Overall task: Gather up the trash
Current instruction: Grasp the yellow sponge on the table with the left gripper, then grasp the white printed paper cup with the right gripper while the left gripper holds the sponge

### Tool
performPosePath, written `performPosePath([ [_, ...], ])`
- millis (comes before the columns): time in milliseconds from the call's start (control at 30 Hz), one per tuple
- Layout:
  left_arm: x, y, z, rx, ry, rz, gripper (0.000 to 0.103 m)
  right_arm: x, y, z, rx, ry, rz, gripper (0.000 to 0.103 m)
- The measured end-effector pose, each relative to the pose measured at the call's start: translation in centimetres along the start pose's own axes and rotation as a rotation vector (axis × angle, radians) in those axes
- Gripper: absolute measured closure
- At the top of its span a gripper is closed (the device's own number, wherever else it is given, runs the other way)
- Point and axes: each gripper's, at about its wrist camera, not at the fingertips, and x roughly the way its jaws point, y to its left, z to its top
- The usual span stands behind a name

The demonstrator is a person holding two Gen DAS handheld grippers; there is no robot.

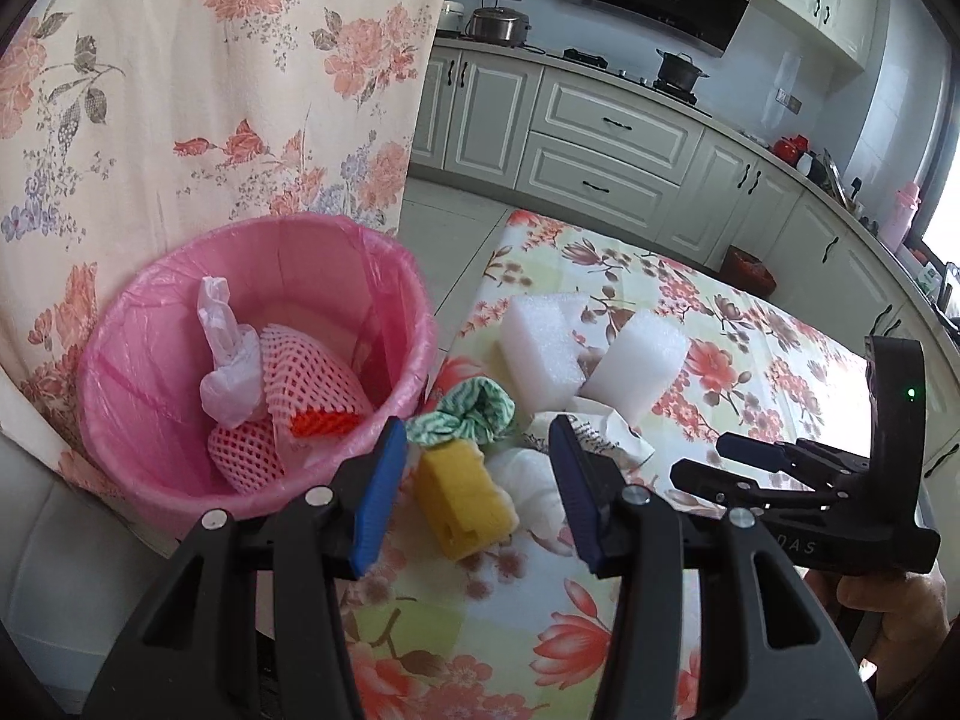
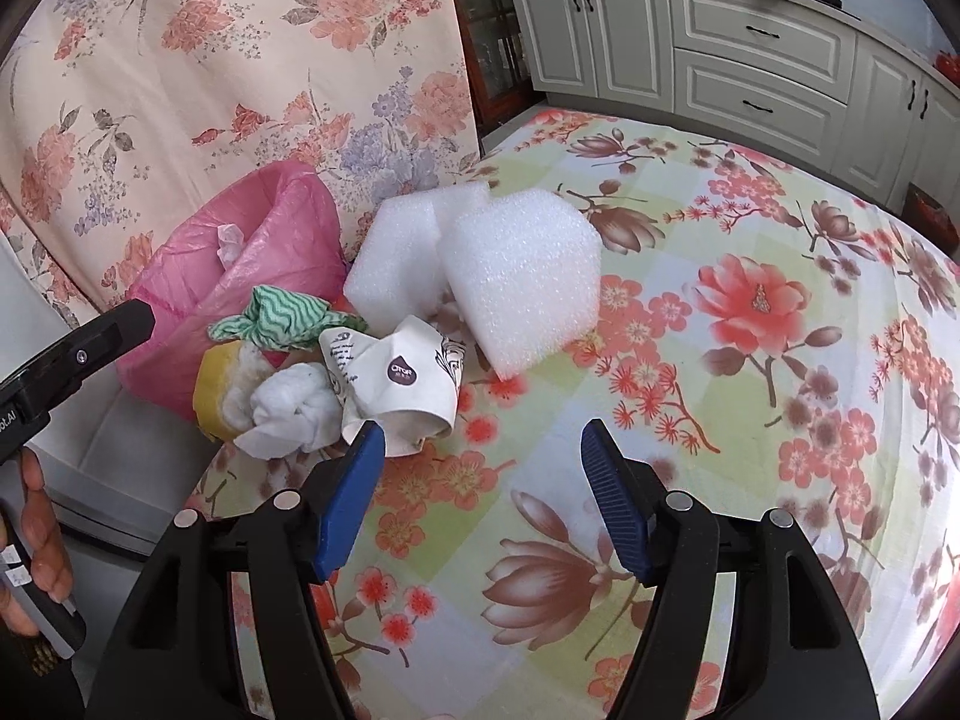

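Netting (image 1: 312, 384) inside the bin (image 1: 150, 462) shows only from the left wrist.

Pale kitchen cabinets (image 1: 612, 138), floral curtain (image 1: 198, 90), tiled floor (image 1: 444, 210), daylight.

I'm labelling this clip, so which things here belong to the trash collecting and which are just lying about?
Job:
pink-lined bin
yellow sponge
green rag
white wad
crumpled paper cup
two foam blocks
left gripper, open
right gripper, open

Lying about:
floral tablecloth
floral curtain
pot on the stove
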Motion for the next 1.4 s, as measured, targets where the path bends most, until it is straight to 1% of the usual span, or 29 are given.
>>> performPosePath([
  [133, 1.1, -0.4, -0.9, -0.017, 0.032, 0.019, 0.059, -0.2, -0.6, -0.8, 0.006, 0.003, 0.004, 0.038],
  [300, 2.8, -0.3, -1.9, -0.048, 0.079, 0.034, 0.061, -0.5, -0.9, -1.6, -0.002, 0.010, 0.001, 0.037],
  [400, 3.8, -0.2, -2.5, -0.068, 0.111, 0.046, 0.066, -0.7, -0.9, -2.0, -0.008, 0.014, 0.003, 0.035],
  [567, 4.5, -0.1, -2.8, -0.078, 0.134, 0.050, 0.075, -0.9, -0.4, -1.8, -0.026, 0.005, 0.017, 0.035],
  [667, 4.2, -0.2, -2.9, -0.073, 0.135, 0.039, 0.077, -0.8, 0.2, -1.1, -0.040, -0.010, 0.028, 0.035],
  [833, 3.4, -0.4, -3.4, -0.063, 0.140, 0.018, 0.078, -0.2, 1.6, 0.4, -0.074, -0.025, 0.050, 0.034],
  [1100, 1.9, -0.4, -3.9, -0.059, 0.134, -0.006, 0.078, 2.0, 3.2, 1.9, -0.101, -0.003, 0.071, 0.034],
  [1333, 0.5, -0.3, -4.6, -0.052, 0.132, -0.029, 0.078, 4.0, 3.7, 2.1, -0.097, 0.039, 0.081, 0.035],
  [1400, 0.2, -0.2, -4.7, -0.052, 0.132, -0.035, 0.078, 4.3, 3.7, 2.1, -0.098, 0.048, 0.081, 0.038],
])
